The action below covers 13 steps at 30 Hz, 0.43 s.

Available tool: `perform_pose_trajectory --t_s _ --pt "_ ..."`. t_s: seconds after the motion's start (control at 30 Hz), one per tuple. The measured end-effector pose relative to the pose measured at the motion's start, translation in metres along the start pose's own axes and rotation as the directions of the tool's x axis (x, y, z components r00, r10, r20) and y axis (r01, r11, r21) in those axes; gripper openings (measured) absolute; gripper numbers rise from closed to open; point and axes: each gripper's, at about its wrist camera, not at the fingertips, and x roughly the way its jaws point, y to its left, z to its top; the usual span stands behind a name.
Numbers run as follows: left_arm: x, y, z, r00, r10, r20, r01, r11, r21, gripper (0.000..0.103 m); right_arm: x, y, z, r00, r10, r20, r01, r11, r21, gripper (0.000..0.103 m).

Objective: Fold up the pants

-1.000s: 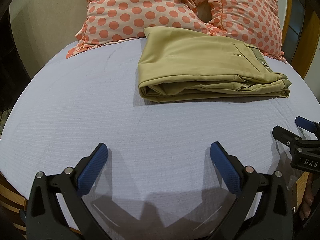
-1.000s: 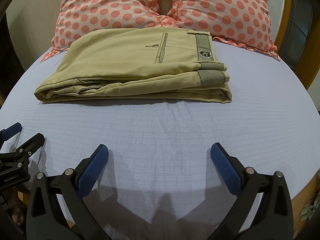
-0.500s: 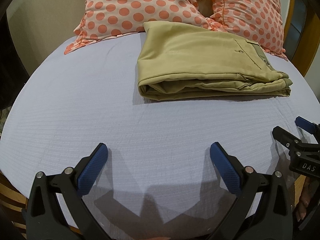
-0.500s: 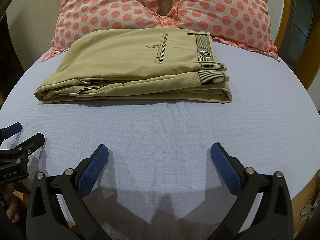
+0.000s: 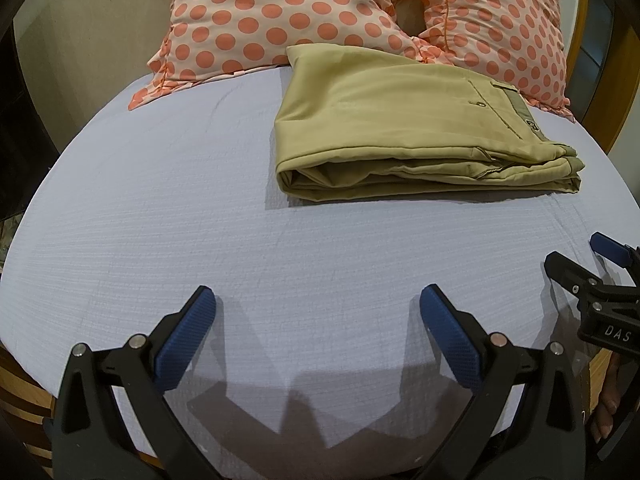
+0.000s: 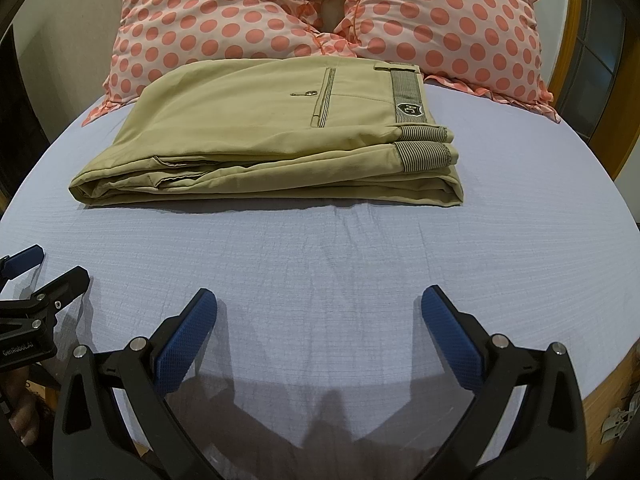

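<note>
Khaki pants (image 5: 404, 128) lie folded in a neat stack on the pale blue bed sheet, in front of the pillows; in the right wrist view the pants (image 6: 280, 136) show a back pocket and striped waistband on the right. My left gripper (image 5: 316, 320) is open and empty, low over the sheet near the front edge, well short of the pants. My right gripper (image 6: 318, 320) is open and empty, likewise short of the pants. The right gripper also shows at the right edge of the left wrist view (image 5: 580, 260), and the left gripper at the left edge of the right wrist view (image 6: 44, 268).
Two pillows with orange dots (image 6: 328, 12) lean at the head of the bed behind the pants. The pale blue sheet (image 6: 320, 240) covers the mattress. A wooden bed frame (image 6: 624, 120) runs along the right side. A wall is on the left.
The left wrist view has shifted slightly, so the pants sit a little lower and further right in it. The right gripper has hardly moved. Both stay open.
</note>
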Motion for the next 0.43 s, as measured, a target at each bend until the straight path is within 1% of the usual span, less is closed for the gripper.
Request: perform_pose_trajectory --t_s 0.43 --pt "0.0001 -0.0013 -0.0004 1.0 0.006 -0.014 -0.007 1.0 -0.012 0.101 0.0003 0.0001 -0.0002 1.0 0.0 0.001 0.0 1.0 0.0 0.102"
